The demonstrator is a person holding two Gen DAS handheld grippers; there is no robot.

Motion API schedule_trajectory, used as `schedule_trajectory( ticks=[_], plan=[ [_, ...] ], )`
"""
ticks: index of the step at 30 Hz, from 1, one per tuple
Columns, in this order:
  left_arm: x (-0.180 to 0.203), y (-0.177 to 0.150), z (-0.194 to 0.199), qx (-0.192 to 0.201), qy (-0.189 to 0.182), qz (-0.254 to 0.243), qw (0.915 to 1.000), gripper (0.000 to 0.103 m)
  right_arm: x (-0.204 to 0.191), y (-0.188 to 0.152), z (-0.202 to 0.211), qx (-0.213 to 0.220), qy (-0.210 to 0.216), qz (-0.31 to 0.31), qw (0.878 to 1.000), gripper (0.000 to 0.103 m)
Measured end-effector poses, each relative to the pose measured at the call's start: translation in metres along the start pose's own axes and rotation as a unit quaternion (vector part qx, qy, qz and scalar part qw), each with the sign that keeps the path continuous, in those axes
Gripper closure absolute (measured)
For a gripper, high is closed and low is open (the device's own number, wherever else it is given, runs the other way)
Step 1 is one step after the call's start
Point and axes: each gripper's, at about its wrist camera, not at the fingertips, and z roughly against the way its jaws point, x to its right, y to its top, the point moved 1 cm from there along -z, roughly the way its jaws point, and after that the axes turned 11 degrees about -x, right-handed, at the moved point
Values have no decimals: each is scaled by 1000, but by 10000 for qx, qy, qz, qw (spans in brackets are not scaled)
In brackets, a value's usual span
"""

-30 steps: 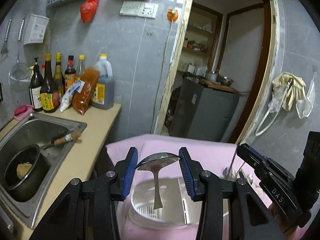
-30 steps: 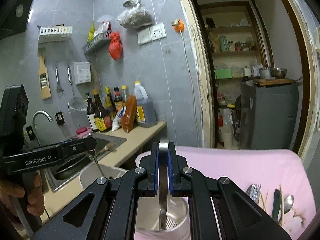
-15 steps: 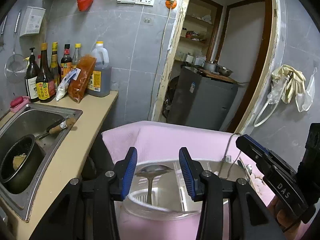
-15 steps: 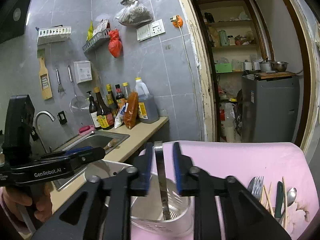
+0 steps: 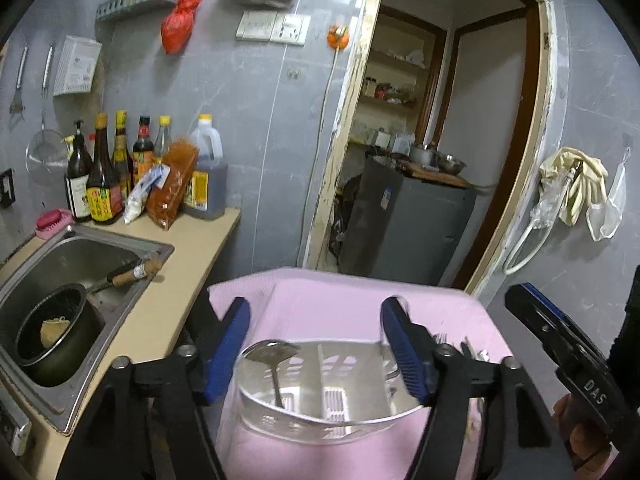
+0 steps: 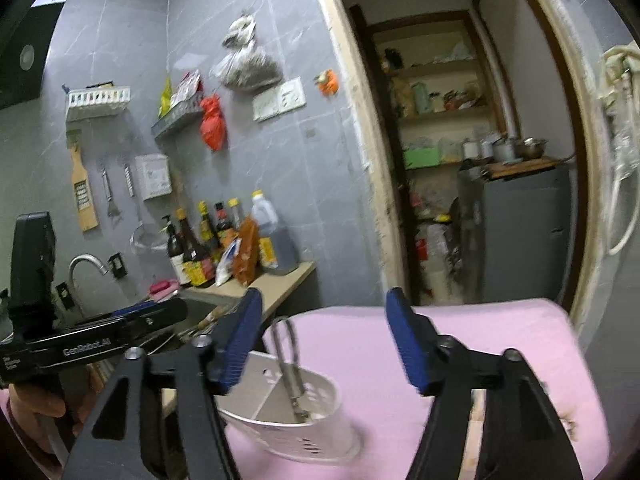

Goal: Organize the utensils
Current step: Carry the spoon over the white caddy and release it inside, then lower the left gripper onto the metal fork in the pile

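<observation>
Risk sits mostly in the white utensil caddy (image 5: 320, 396), which stands on the pink-covered surface (image 5: 340, 300) just in front of both pairs of tongs. The left tongs (image 5: 316, 344) have just been opening and now gape wide with nothing between the blue pads; the spoon (image 5: 272, 360) they flank stands free in the caddy's left compartment, bowl up, handle down against the perforated floor. The right tongs (image 6: 324, 340) have likewise just been spreading and are released, empty; a metal utensil with a looped handle (image 6: 288, 360) leans in the caddy below them, in which compartment I cannot tell for sure.

Both pieces stand tall above the rim and lean rather than sit snug, so a pad or finger that clips a handle on the way out could likely tip the piece over the edge, or drag the light plastic caddy along the cloth. The cloth itself looks soft and may wrinkle, so a nudged caddy could rock or topple and spill what it holds.

More cutlery (image 5: 460, 350), a fork among it, lies on the cloth just beyond the caddy on the right, partly hidden by the left tongs' right finger. Reaching for it across the caddy risks a knock against the standing handles; going around the side seems safer. The two pairs of tongs are also near each other and could collide.
</observation>
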Motion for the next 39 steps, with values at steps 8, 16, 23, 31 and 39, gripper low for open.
schedule_trajectory(
  ticks=[8,16,23,31,39],
  plan=[
    [51,-3,23,556,111,-268,9980,7,33,14,57,336,-707,103,9969,20],
    [110,-20,29,893,143,-673,9936,0,72,11,97,312,-1388,333,9893,8],
    [152,-37,15,751,112,-895,9931,0,116,0,105,8,-1610,318,9864,2],
    [190,-50,-21,379,72,-1075,9935,0,172,-20,88,-465,-1435,106,9885,2],
    [220,-56,-70,67,172,-1199,9926,0,224,-44,48,-967,-1200,-179,9879,2]
  ],
)
